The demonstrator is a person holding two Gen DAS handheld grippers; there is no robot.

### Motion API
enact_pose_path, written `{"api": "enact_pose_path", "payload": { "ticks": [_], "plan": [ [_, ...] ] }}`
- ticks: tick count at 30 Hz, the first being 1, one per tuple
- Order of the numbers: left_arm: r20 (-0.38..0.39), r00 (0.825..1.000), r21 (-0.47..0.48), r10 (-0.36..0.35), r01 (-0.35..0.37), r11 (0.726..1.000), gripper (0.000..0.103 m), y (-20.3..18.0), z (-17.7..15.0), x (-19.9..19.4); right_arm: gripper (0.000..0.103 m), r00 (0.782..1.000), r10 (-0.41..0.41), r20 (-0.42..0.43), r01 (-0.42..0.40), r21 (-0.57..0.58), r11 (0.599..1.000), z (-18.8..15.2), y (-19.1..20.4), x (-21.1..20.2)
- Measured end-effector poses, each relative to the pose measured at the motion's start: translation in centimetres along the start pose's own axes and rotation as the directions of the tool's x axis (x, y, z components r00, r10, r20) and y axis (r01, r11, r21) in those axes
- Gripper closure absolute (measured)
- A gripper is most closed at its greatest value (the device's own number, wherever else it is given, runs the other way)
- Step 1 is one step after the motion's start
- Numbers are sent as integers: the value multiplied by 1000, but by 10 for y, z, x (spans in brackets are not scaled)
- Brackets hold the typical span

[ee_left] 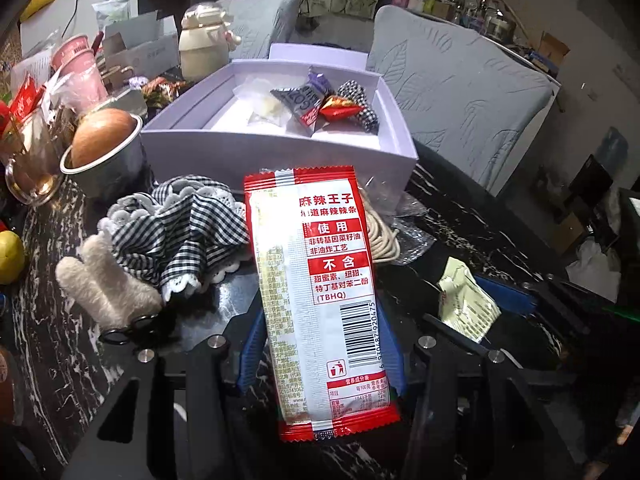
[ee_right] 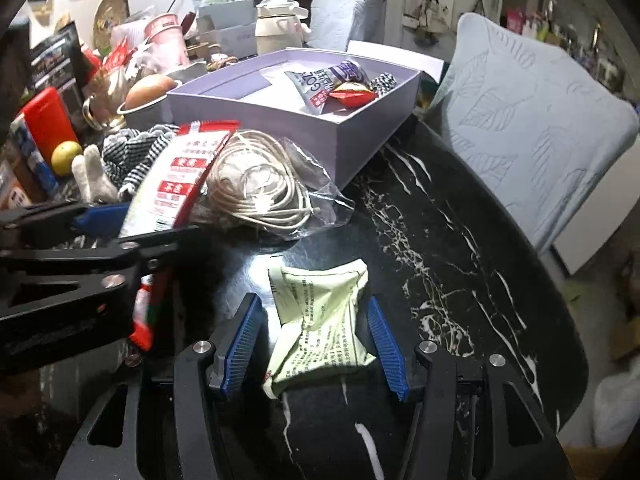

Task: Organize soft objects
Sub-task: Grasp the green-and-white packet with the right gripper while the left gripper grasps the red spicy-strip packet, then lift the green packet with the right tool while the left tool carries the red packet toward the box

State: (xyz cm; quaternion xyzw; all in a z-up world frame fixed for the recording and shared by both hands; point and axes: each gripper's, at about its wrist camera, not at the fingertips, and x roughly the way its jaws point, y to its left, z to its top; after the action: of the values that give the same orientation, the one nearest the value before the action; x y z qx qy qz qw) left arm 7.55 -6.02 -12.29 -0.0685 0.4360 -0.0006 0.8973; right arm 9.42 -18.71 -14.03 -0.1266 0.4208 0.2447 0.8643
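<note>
The red-and-white snack packet (ee_left: 320, 296) is clamped upright in the left tool (ee_left: 320, 356), above the dark marble worktop (ee_right: 460, 240) and near the lavender box (ee_left: 280, 152). The pale green packet (ee_right: 320, 324) lies on the worktop between the released fingers of the right tool (ee_right: 316, 344), pads apart from it.

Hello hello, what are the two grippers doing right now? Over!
Left gripper shut on red-and-white snack packet. Right gripper open, pale green paper sachet between its pads. Lilac cardboard box ahead; bagged white cord coil lies before it.
</note>
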Motion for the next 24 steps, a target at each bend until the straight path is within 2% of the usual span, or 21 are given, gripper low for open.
{"api": "enact_pose_path", "payload": {
  "ticks": [2,3,6,11,18,24],
  "plan": [
    [5,1000,6,1,-1,1000,53,-1,-2,-4,52,1000,-6,9,6,2,1000,-1,1,0],
    [8,1000,6,0,0,1000,53,0,-3,-6,62,1000,-7,13,7,-1,1000,-1,2,0],
    [16,1000,-4,0,0,1000,53,4,-5,-10,65,1000,-15,16,15,5,1000,-1,2,-1],
    [31,1000,-22,6,-5,1000,53,11,-10,-18,67,1000,13,16,-13,46,999,-5,-2,-7],
    [76,997,-35,12,-9,999,53,17,-16,-40,67,990,142,12,-143,120,982,-18,-4,-24],
    [119,993,-31,18,-15,999,53,17,-21,-64,67,983,179,49,-183,110,977,-23,8,-45]
  ]
}}
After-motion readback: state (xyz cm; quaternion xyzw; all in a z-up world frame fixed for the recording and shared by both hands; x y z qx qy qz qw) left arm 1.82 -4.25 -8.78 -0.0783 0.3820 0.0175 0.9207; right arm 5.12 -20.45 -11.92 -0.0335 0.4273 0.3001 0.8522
